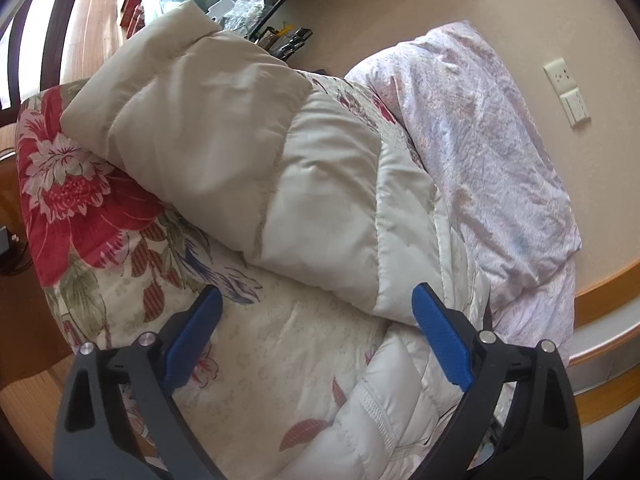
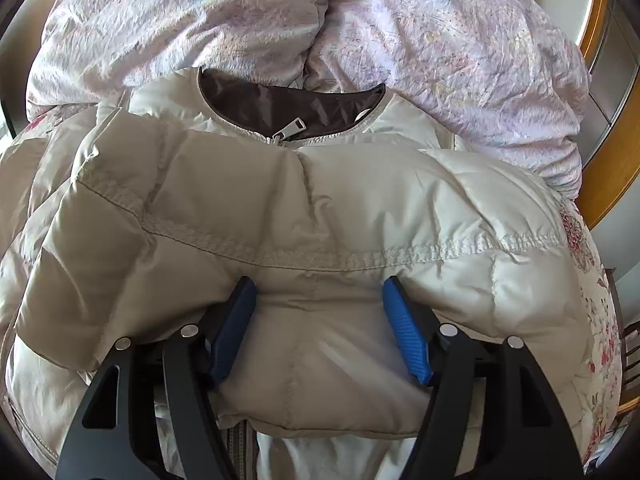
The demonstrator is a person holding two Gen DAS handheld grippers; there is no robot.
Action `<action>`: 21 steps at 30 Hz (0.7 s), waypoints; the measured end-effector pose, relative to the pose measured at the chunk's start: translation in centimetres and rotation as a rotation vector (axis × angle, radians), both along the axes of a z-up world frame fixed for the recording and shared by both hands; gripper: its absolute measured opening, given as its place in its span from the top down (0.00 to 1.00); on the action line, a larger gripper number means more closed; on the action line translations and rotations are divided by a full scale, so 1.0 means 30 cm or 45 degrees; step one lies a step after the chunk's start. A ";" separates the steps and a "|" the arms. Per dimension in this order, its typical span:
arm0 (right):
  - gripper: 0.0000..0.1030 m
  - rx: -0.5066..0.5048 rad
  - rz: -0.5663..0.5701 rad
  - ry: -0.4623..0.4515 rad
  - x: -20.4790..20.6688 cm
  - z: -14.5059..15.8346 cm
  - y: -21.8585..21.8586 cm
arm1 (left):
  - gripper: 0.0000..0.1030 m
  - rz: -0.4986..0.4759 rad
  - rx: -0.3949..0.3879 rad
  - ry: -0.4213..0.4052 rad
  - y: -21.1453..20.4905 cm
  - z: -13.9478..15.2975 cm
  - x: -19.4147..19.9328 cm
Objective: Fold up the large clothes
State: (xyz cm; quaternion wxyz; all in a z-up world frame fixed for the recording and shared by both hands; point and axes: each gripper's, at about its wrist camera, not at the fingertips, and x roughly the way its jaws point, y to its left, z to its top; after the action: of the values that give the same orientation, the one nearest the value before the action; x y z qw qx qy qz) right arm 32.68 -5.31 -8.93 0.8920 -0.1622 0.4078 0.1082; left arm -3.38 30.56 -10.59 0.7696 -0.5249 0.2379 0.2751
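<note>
1. Two grippers are seen, one per wrist view. The left gripper (image 1: 316,308) is spread wide, nothing caught between its blue pads (image 1: 436,332), hovering just over the bedding.
2. The right gripper (image 2: 318,300) is clamped partway on a puffy fold of the down jacket (image 2: 280,216); the padding is bunched between the blue fingers (image 2: 404,332), though the actual contact spots are hidden by the bulging fabric.
3. The jacket is laid on the bed on top of the floral quilt (image 1: 92,208), collar toward the pink crumpled duvet (image 2: 440,40). A zipper pull (image 2: 289,127) and the dark brown lining (image 2: 296,108) are shown at the neck.
4. From the left view, a beige-and-cream sleeve or folded panel (image 1: 224,136) is draped across the quilt; which part of the jacket it is can't be made out.
5. The jacket's lower hem is cut off by the frame edge and the gripper bodies in both views.
6. A wall socket (image 1: 566,92) is seen on the beige wall, and blurry clutter on a desk (image 1: 248,12) at the top is hard to identify.
</note>
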 end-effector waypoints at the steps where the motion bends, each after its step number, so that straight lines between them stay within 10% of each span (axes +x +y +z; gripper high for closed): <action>1: 0.34 0.002 0.000 0.000 0.000 -0.001 0.000 | 0.09 0.025 -0.027 -0.018 0.010 -0.003 -0.002; 21: 0.32 0.028 -0.002 0.002 0.001 0.000 -0.006 | 0.34 0.171 -0.265 -0.219 0.147 -0.063 -0.044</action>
State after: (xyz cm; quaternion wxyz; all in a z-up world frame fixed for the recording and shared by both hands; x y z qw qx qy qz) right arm 32.71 -5.49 -8.94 0.8935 -0.1518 0.4075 0.1121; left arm -4.70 34.98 -12.48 0.7085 -0.6381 0.1626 0.2537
